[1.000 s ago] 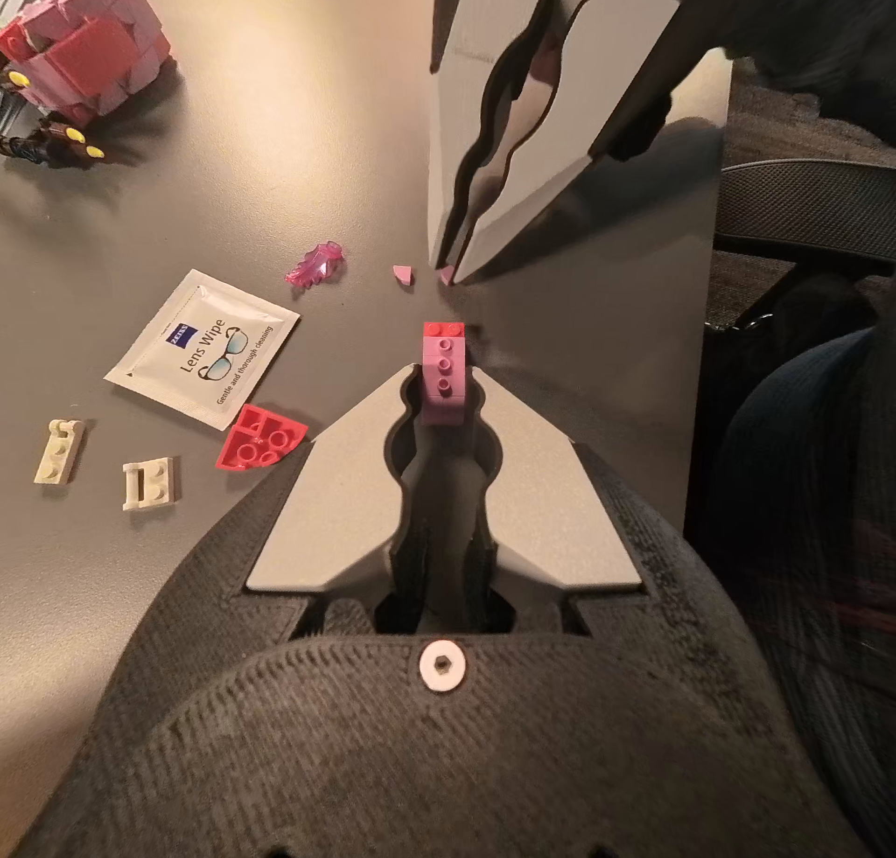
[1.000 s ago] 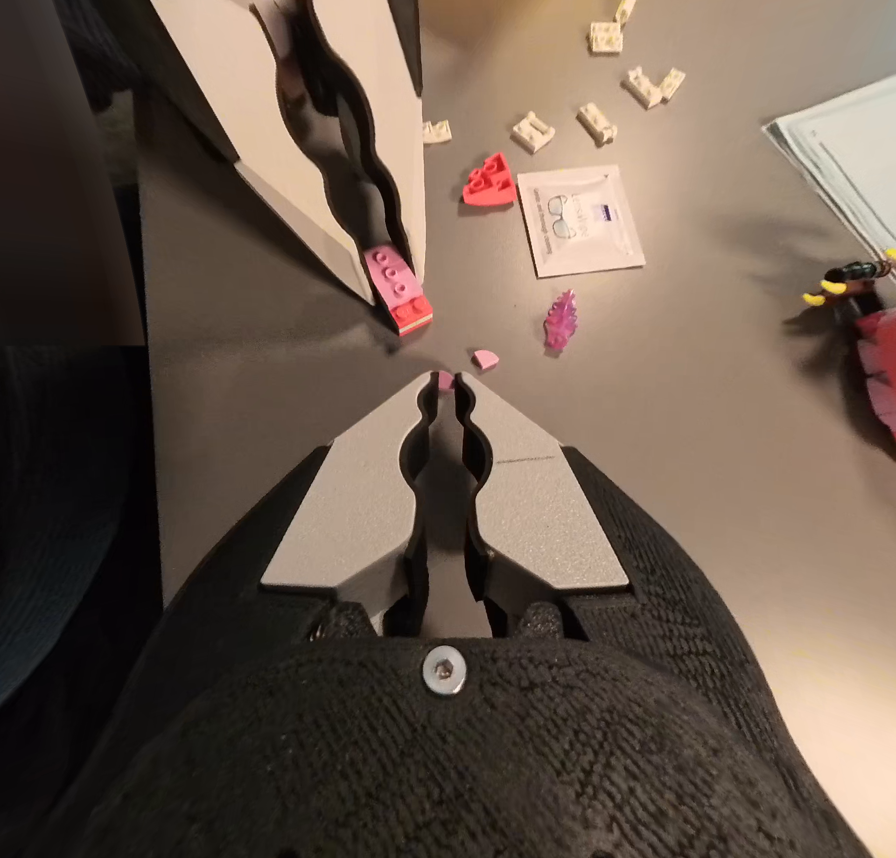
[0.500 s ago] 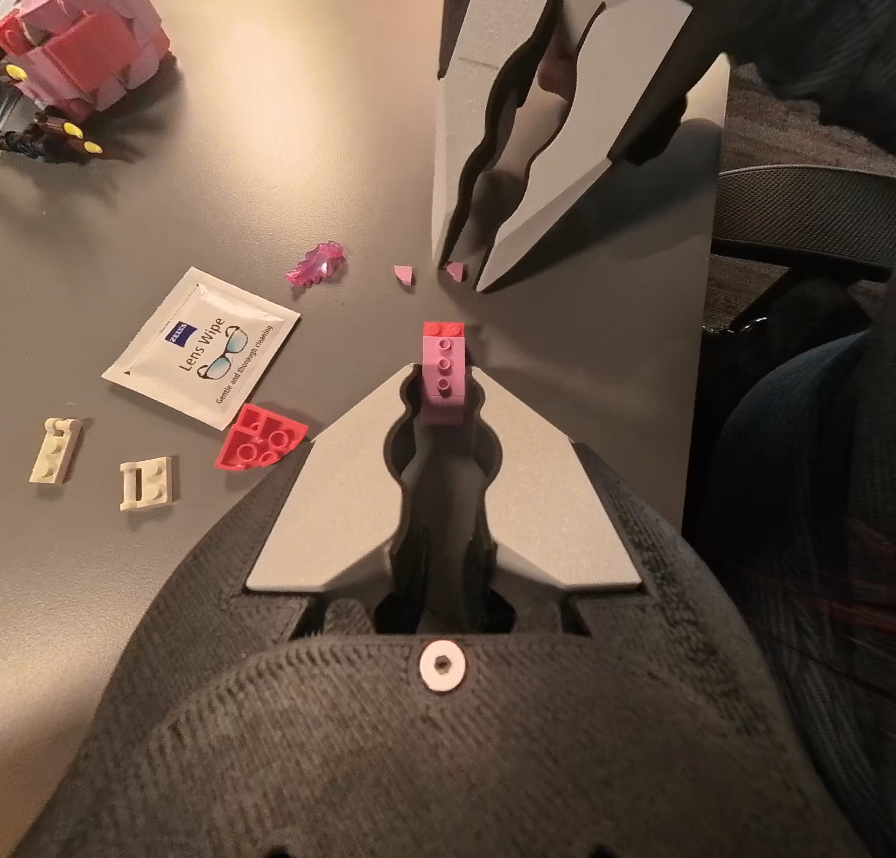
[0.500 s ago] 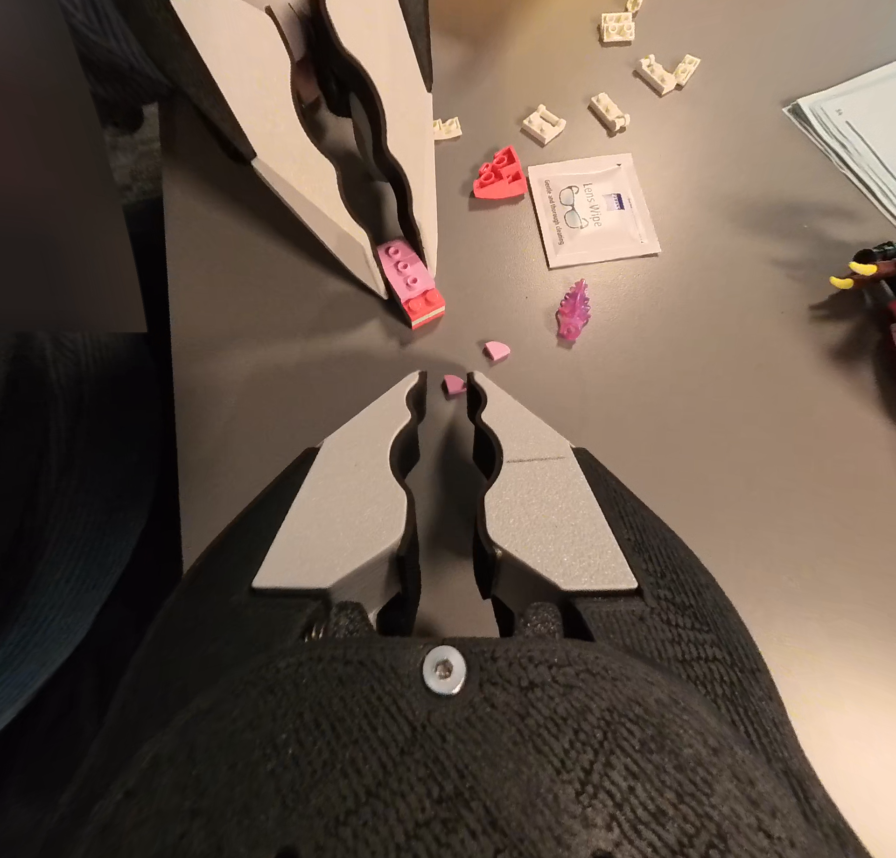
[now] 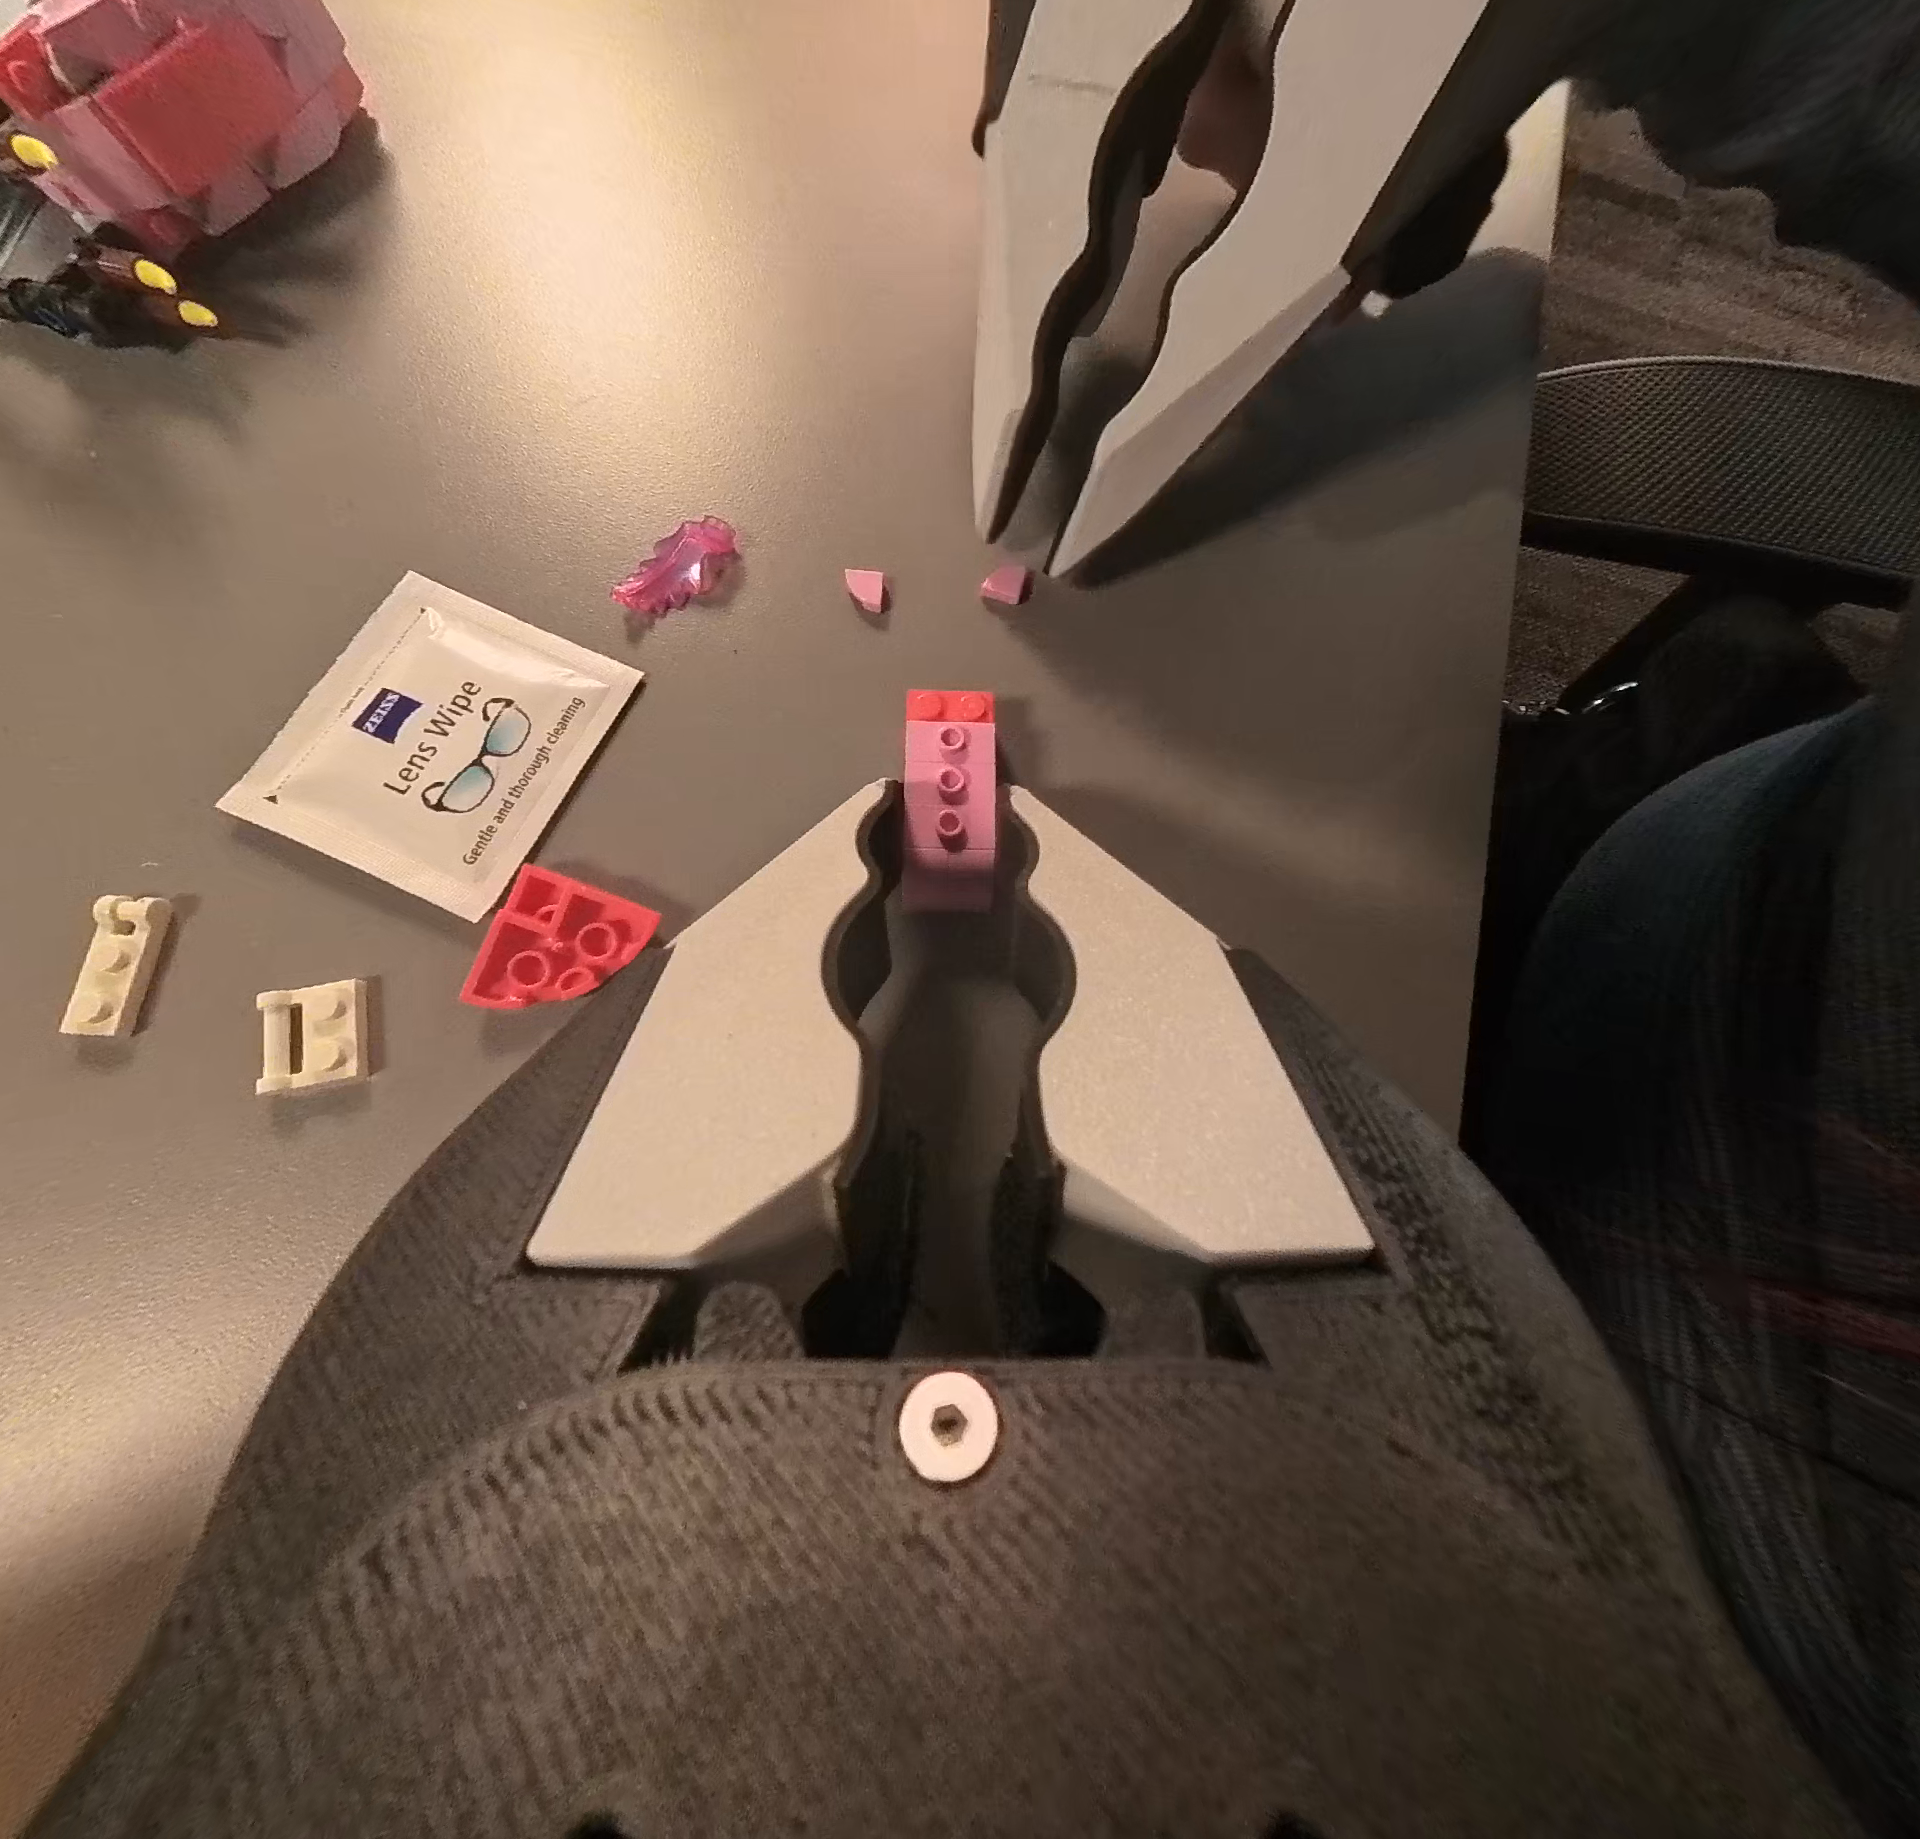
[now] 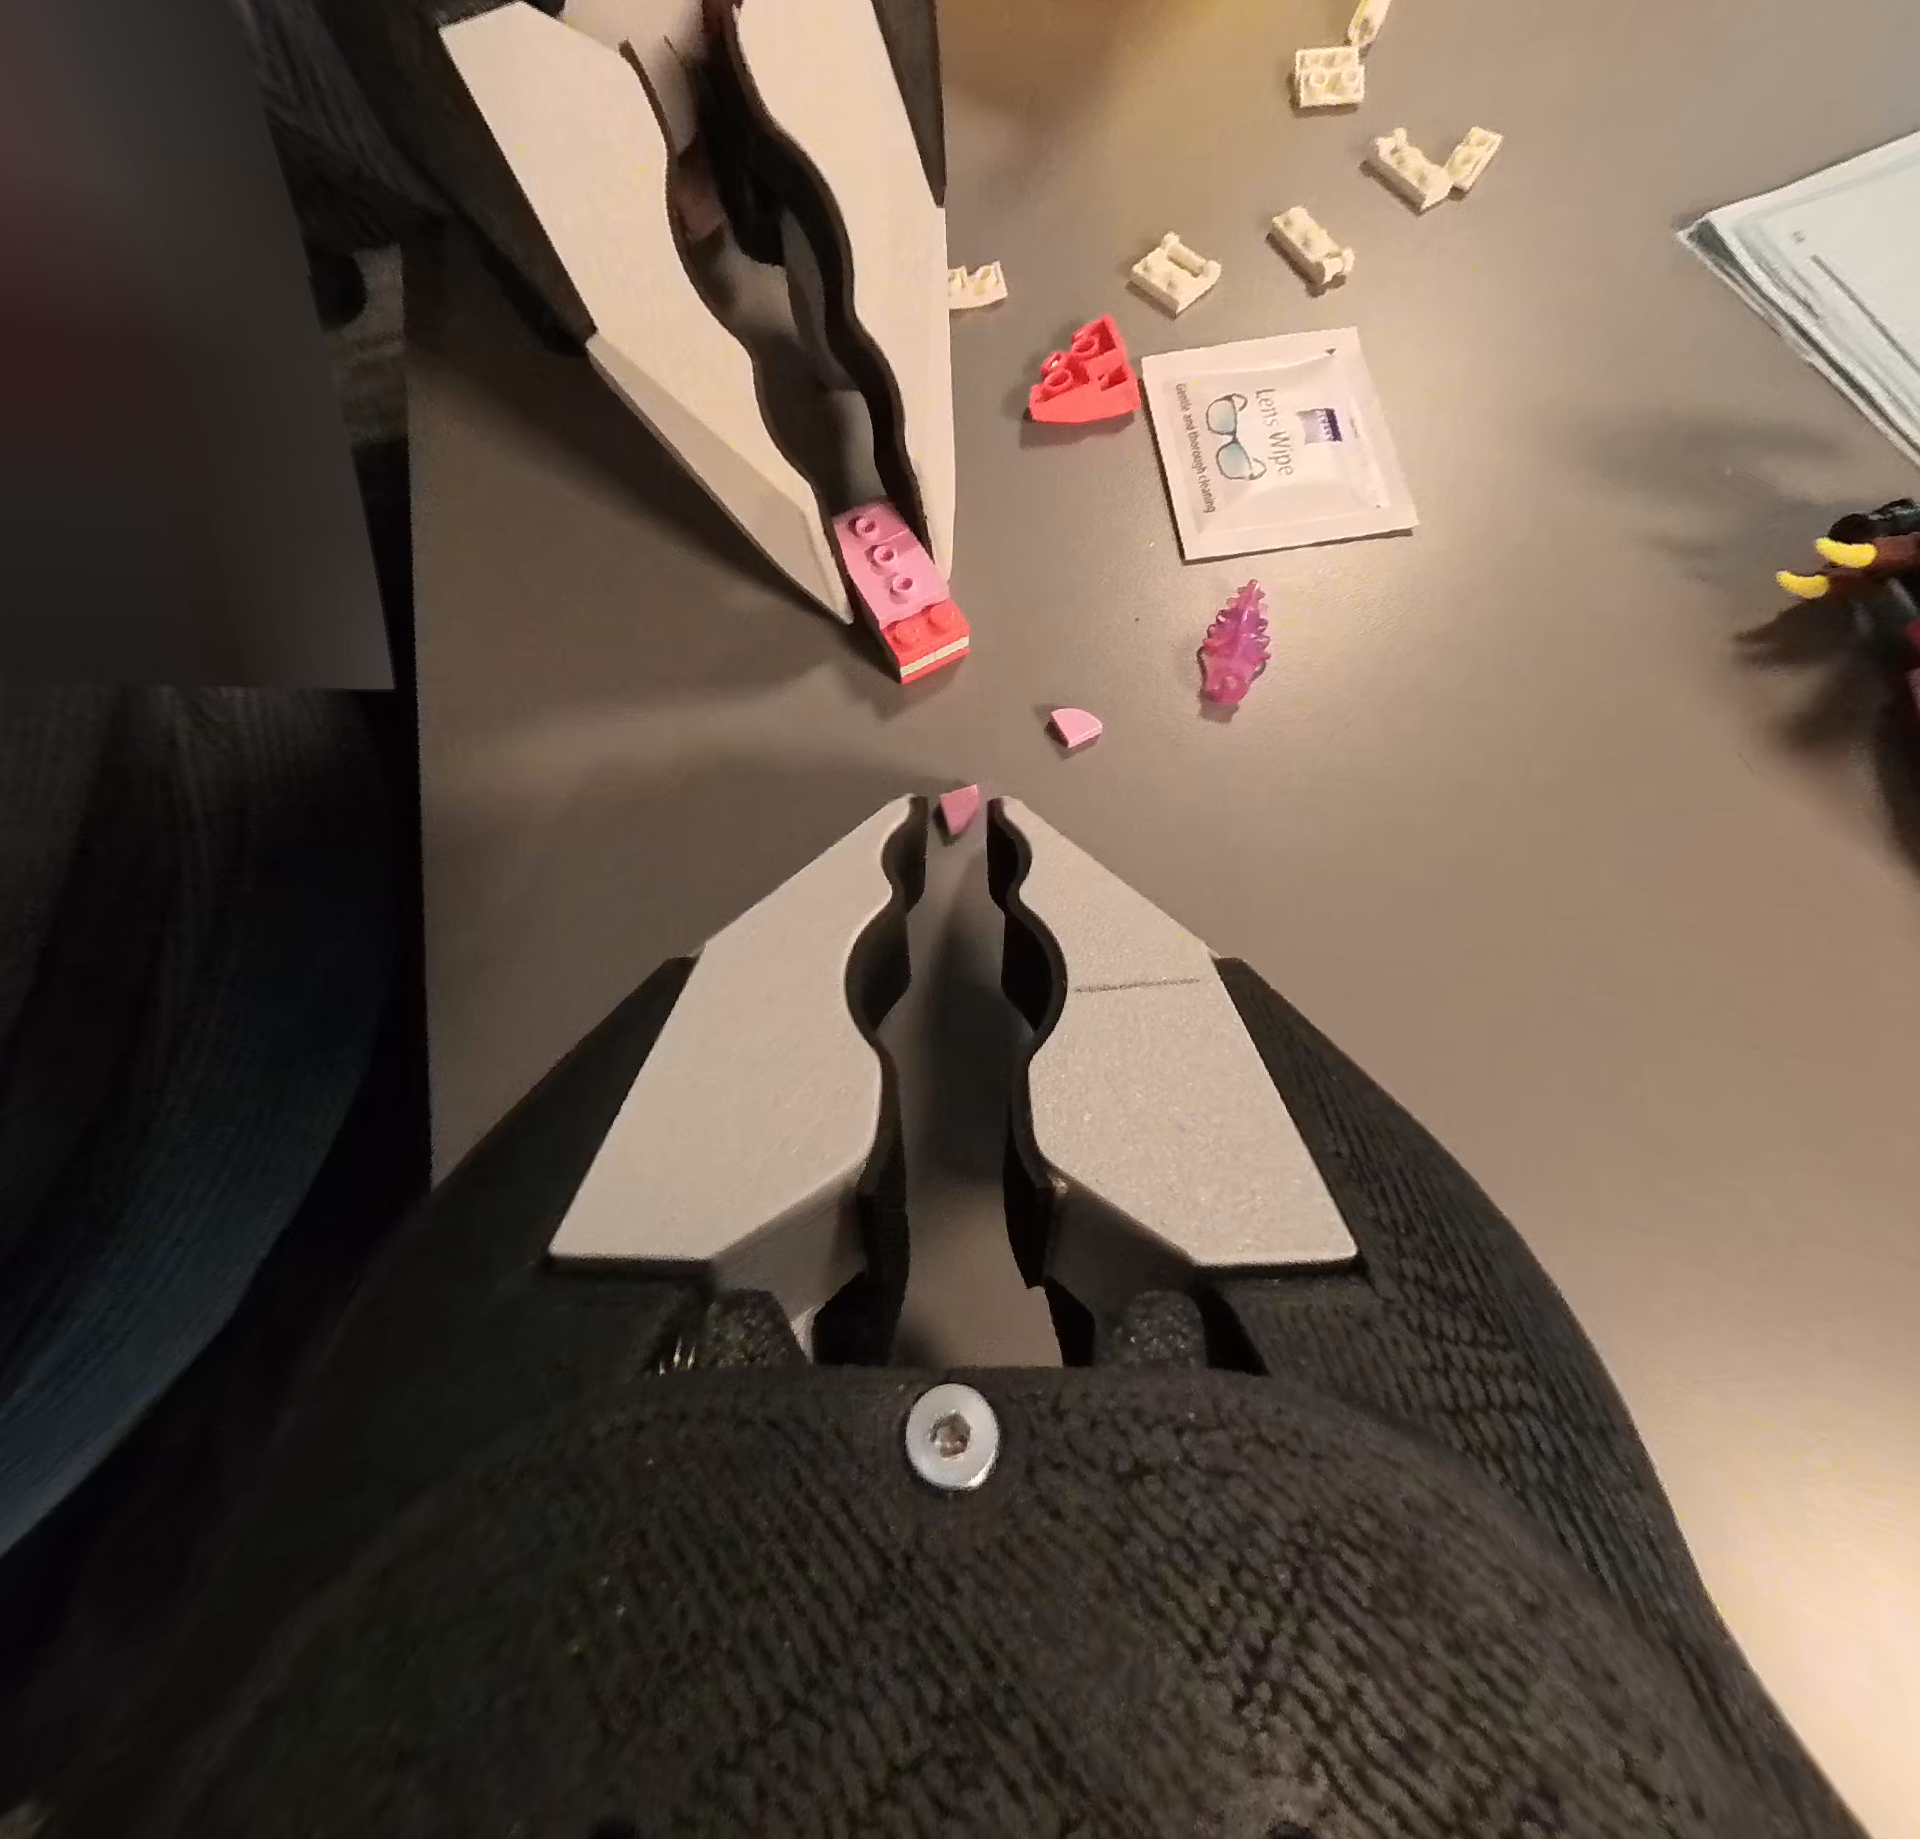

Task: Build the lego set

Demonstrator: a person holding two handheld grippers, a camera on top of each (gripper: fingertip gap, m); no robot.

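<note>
My left gripper (image 5: 948,787) is shut on a pink brick stack with a red brick at its front end (image 5: 948,802), and holds it low over the grey table (image 5: 727,231). The right wrist view shows that stack (image 6: 896,584) between the left fingertips. My right gripper (image 6: 956,802) stands point-down at the table, jaws a little apart. A small pink quarter-round tile (image 6: 958,810) lies between its fingertips, with a gap on each side. In the left wrist view this tile (image 5: 1006,584) rests on the table at the right gripper's tips (image 5: 1029,548). A second pink tile (image 6: 1075,727) lies close by.
A white wipe sachet (image 5: 431,740), a red wedge plate (image 5: 556,948), a clear pink leaf piece (image 5: 677,576) and several cream hinge pieces (image 5: 312,1036) lie on the table. A red and pink build (image 5: 177,116) stands far left. The table edge (image 5: 1507,750) and a chair are at the right. Tip to tip, the grippers are about 5 cm apart. The clear pink leaf piece (image 5: 677,576) is about 6 cm from both grippers' fingertips. Look for it in the right wrist view (image 6: 1226,634) too.
My right gripper stood nearly shut at the small pink tile, then opened wide with the tile lying on the table, and has now narrowed around it. My left gripper has kept its hold.
</note>
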